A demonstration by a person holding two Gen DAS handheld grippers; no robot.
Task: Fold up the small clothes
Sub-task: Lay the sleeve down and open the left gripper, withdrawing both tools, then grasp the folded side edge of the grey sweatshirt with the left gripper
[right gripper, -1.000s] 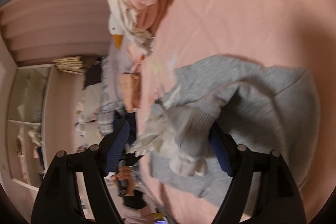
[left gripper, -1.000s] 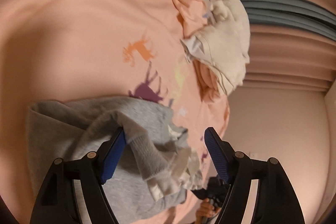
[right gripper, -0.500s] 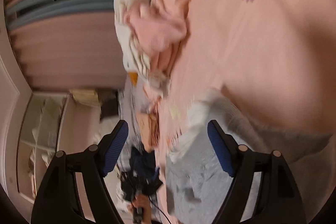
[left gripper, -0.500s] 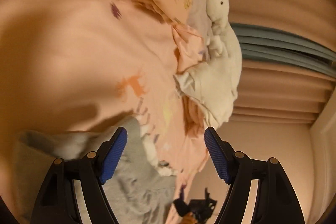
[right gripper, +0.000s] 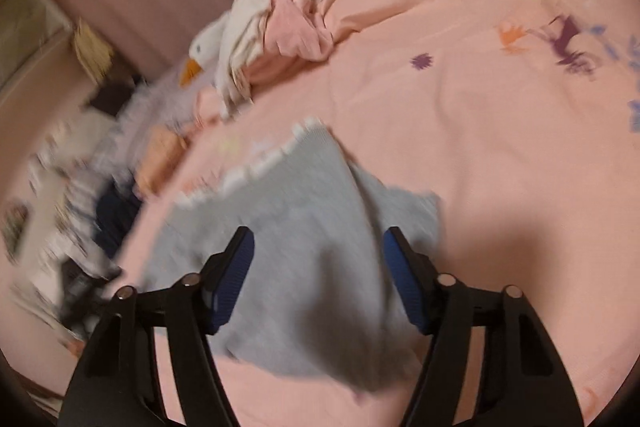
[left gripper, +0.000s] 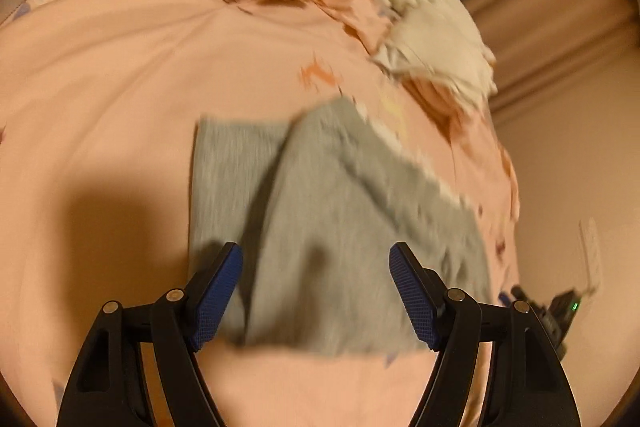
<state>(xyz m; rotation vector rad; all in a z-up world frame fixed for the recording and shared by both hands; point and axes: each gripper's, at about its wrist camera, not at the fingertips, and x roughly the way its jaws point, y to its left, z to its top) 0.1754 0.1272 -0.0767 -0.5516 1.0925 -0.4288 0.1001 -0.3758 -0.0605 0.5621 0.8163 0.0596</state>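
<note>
Grey garment (left gripper: 332, 211) spread on pink bedspread (left gripper: 100, 75) for folding; left gripper (left gripper: 316, 291) open above it, right gripper (right gripper: 320, 279) open, jaws just narrowing, nothing pinched.

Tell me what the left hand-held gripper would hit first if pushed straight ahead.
Probably the grey garment lying on the pink bedspread; the left hand-held gripper points down at it, open, though blur leaves depth unclear.

A plain grey knit garment (left gripper: 340, 211) with a white scalloped trim lies on a peach-pink cotton bedspread (left gripper: 120, 75) printed with purple and orange animals; far right, a white plush goose (left gripper: 420, 11) with an orange beak
</note>
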